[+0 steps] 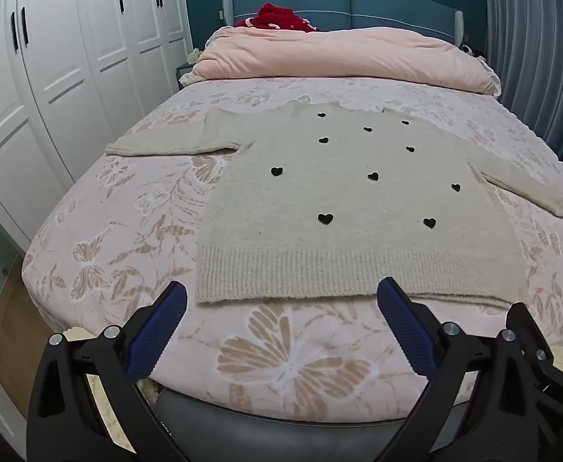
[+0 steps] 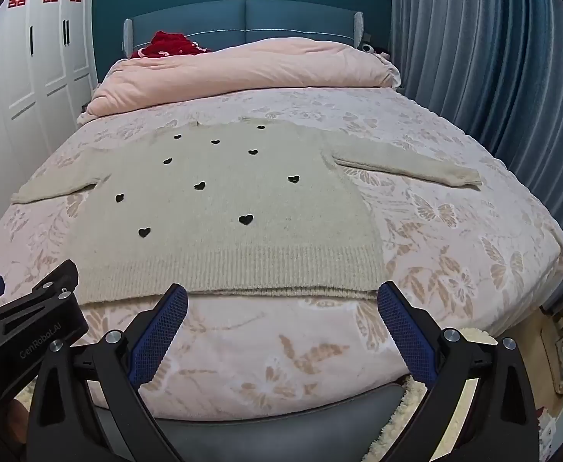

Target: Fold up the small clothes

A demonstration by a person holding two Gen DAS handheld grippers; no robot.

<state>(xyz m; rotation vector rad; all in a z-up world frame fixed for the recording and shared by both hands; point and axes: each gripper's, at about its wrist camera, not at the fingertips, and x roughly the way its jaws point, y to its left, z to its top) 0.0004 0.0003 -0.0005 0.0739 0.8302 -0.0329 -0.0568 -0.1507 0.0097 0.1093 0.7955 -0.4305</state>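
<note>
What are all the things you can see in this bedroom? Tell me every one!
sweater: one, beige with black hearts, spread flat on the bed, both sleeves out to the sides
bedspread: one, pink with butterfly and leaf print, covering the bed
duvet: one, plain pink, bunched at the head of the bed
red cloth: one heap, red, behind the duvet by the headboard
headboard: one, teal, against the teal wall
wardrobe: one, white with black handles and red paper cut-outs, left of the bed
curtain: one, grey-blue, right of the bed
left gripper: black with blue fingers, open, near the sweater's hem
right gripper: black with blue fingers, open, near the hem
</note>
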